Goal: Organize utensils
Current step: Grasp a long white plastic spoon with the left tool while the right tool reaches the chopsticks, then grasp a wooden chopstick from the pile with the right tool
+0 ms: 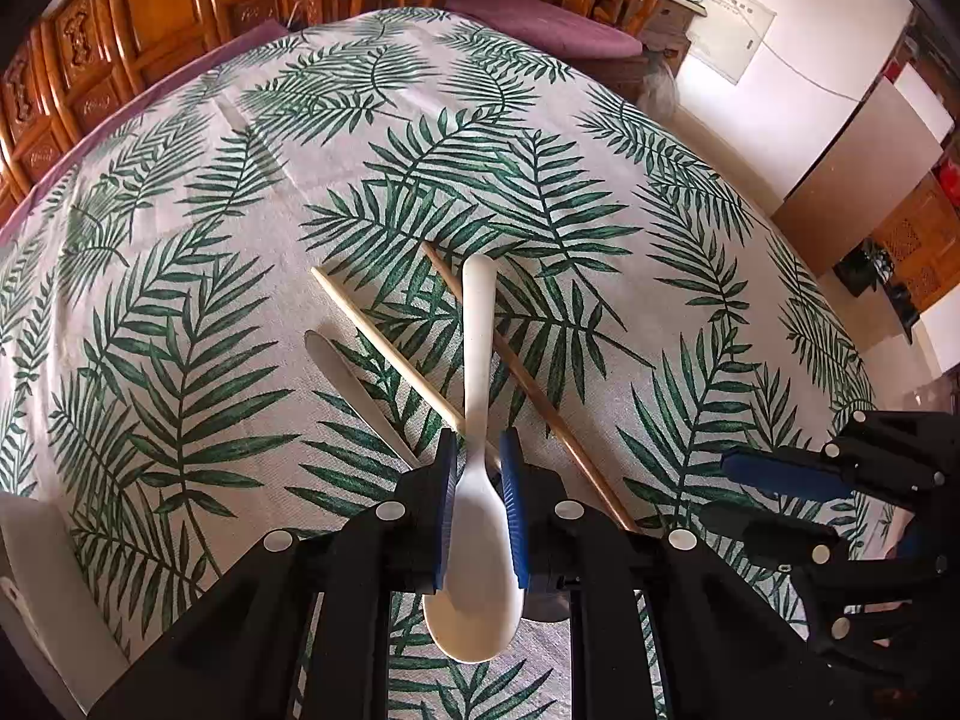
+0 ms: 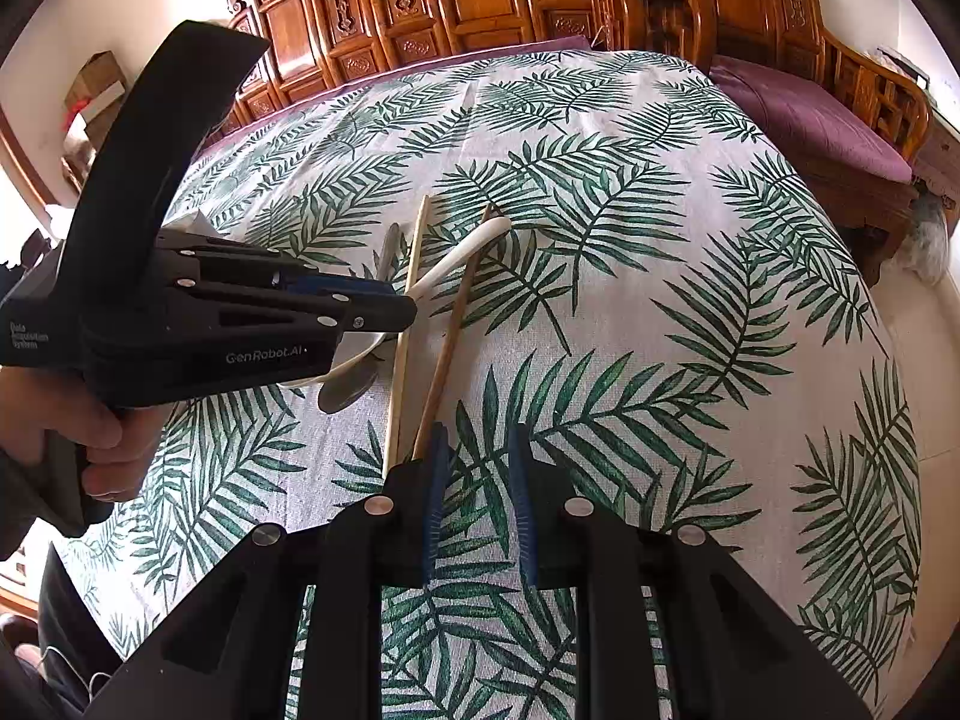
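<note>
Left-wrist view, left to right: a metal spoon lies flat on the leaf-print desk; beside it a pale chopstick runs diagonally; the white plastic spoon is pinched at its neck between the jaws of the left gripper, handle pointing far, bowl hanging near the camera; a darker chopstick passes under the white handle; at the right edge, the right gripper waits with its jaws spread and empty. The right-wrist view suggests the white spoon is raised, bowl end higher, its handle tip close to or touching the cloth near the darker chopstick's far end. To do the step well, the grip should probably stay firm on the narrow neck, since the smooth plastic could pivot, and the lift should go straight up until the handle clears both chopsticks before any sideways carry, so neither stick is dragged or rolled.
</note>
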{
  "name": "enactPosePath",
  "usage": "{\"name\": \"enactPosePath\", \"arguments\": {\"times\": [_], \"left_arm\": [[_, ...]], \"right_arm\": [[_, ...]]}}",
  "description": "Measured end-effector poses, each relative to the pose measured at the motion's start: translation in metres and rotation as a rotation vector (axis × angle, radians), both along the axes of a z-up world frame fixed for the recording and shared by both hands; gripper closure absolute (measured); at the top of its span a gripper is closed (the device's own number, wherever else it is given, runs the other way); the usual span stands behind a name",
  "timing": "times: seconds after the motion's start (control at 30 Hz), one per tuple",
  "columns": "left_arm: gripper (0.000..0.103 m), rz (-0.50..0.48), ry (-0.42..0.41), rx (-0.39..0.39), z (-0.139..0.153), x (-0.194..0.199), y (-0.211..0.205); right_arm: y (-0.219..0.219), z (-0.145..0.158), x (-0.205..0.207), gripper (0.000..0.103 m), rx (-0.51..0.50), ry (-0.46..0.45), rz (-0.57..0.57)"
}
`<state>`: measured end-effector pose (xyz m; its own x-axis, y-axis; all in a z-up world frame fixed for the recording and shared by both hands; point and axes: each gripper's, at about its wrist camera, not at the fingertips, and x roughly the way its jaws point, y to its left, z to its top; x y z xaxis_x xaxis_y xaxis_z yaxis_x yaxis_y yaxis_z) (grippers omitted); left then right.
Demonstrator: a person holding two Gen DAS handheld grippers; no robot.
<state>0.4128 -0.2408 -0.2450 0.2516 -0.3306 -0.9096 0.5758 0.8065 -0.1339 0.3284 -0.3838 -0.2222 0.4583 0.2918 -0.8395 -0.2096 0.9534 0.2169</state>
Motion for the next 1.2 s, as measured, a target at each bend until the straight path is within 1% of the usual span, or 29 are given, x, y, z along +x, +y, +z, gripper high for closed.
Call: {"name": "enactPosePath", "arguments": {"times": [0.13,0.2,0.27,0.47,0.63,0.73,0.83,0.93,1.0,1.2], "left_arm": [[0.088,0.016,0.014,0.017,0.000,0.001,0.004],[0.089,0.025,0.030,0.008,0.000,0.001,0.008],[0.094,0.038,0.044,-0.002,0.000,0.001,0.012],[0.094,0.021,0.034,0.017,0.001,-0.001,0.008],[0.094,-0.005,0.014,0.057,-0.004,-0.001,-0.002],[0.094,-0.035,-0.007,0.096,-0.005,-0.004,-0.006],[0.096,-0.046,-0.016,0.106,-0.006,-0.006,-0.006],[0.097,-0.029,-0.009,0.089,-0.004,-0.006,-0.002],[0.097,-0.021,-0.022,0.081,0.000,-0.009,0.000],[0.097,0.017,-0.073,0.007,0.029,-0.018,0.013]], "right_arm": [[0.001,0.000,-0.001,0.080,-0.002,0.000,-0.001],[0.001,-0.001,-0.001,0.080,-0.004,0.002,-0.003],[0.001,-0.001,-0.001,0.080,-0.005,0.003,-0.004],[0.003,-0.001,0.001,0.080,-0.010,0.004,-0.001],[0.004,0.000,0.004,0.080,-0.015,0.001,-0.003],[0.004,0.000,0.004,0.080,-0.017,0.002,-0.003],[0.005,-0.001,0.005,0.080,-0.019,0.008,-0.002],[0.005,-0.003,0.006,0.080,-0.019,0.012,-0.004],[0.005,-0.004,0.008,0.080,-0.011,0.017,-0.009],[0.009,-0.006,0.021,0.080,0.020,0.024,-0.006]]}}
